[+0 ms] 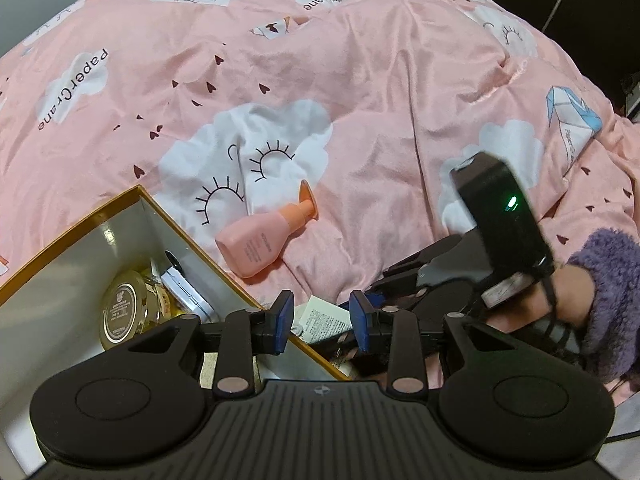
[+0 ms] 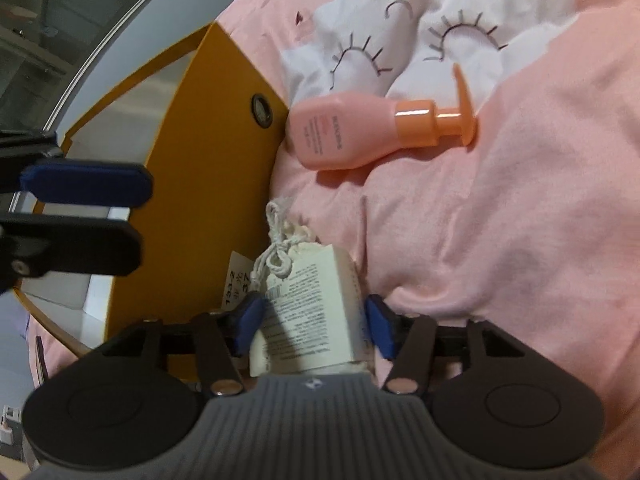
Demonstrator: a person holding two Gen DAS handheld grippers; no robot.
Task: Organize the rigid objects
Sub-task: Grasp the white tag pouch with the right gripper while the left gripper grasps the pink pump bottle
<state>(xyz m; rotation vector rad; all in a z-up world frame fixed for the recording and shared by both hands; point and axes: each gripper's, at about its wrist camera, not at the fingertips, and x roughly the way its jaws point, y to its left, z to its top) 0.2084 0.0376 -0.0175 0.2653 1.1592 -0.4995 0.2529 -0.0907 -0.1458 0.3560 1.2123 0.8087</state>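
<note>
An orange-sided box (image 1: 168, 216) with a white inside sits on the pink quilt; it also shows in the right wrist view (image 2: 208, 184). Inside lie a round jar (image 1: 120, 312) and a white item (image 1: 186, 292). A pink pump bottle (image 1: 256, 244) lies on its side beside the box, also in the right wrist view (image 2: 360, 132). My right gripper (image 2: 316, 320) is shut on a cream labelled package with a string bow (image 2: 312, 300), close to the box's outer wall. My left gripper (image 1: 322, 320) is open and empty above the box's right edge.
The pink quilt (image 1: 400, 100) with cloud prints covers the bed and is wrinkled. A grey wall and glass panel (image 2: 60, 20) lie beyond the box. The hand in a purple sleeve (image 1: 608, 300) holds the right gripper at the right.
</note>
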